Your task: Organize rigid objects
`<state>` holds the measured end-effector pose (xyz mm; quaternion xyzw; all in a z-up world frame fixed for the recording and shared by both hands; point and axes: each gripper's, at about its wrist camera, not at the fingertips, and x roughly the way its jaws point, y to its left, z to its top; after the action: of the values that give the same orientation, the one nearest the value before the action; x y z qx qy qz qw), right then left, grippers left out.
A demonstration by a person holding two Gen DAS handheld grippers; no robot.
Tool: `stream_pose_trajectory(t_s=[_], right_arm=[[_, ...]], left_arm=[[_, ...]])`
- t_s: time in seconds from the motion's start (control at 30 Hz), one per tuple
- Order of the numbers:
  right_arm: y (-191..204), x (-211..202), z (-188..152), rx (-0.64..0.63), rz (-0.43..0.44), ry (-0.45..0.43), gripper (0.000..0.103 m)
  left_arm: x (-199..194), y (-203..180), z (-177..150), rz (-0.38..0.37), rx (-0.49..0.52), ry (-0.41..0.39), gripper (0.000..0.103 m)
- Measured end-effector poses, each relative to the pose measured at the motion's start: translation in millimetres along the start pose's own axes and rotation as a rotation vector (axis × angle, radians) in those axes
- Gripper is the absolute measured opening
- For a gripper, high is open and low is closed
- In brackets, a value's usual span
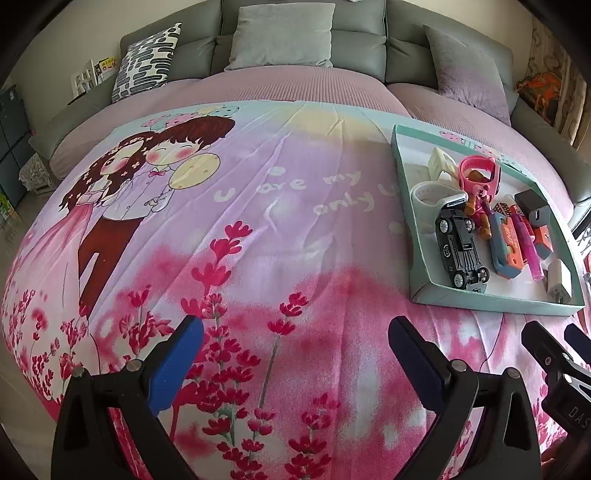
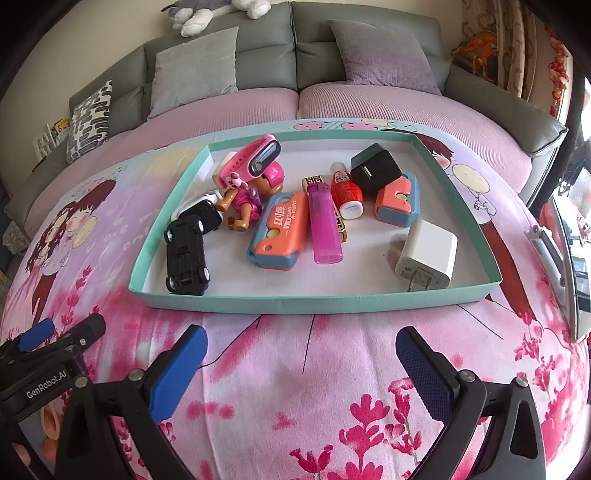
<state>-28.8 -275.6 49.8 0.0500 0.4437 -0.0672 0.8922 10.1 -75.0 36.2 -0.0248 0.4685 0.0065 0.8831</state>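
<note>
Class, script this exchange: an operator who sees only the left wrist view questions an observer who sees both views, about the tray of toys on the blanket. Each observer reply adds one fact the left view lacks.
Operator: I see only an edge of the right tongs. Are they holding anything?
Observer: No. The right tongs are open and empty, over the blanket, short of the near wall of the tray.
Operator: My view cuts off the top of the sofa back. Is anything up there?
Observer: Yes. A grey and white plush toy lies along the top of the sofa back.
</note>
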Motion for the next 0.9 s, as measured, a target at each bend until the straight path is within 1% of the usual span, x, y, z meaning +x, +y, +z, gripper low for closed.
stream_pose_trajectory(t_s=[0.4, 0.9], right_arm=[[-1, -4, 2, 0.002, -0.002, -0.016, 0.103], [0, -8, 3, 0.002, -0.003, -0.028, 0.103]], left_arm=[[-7, -9, 0, 0.015, 0.043, -0.035, 0.100], [-8, -11, -1, 0.017, 0.051, -0.036, 0.100]])
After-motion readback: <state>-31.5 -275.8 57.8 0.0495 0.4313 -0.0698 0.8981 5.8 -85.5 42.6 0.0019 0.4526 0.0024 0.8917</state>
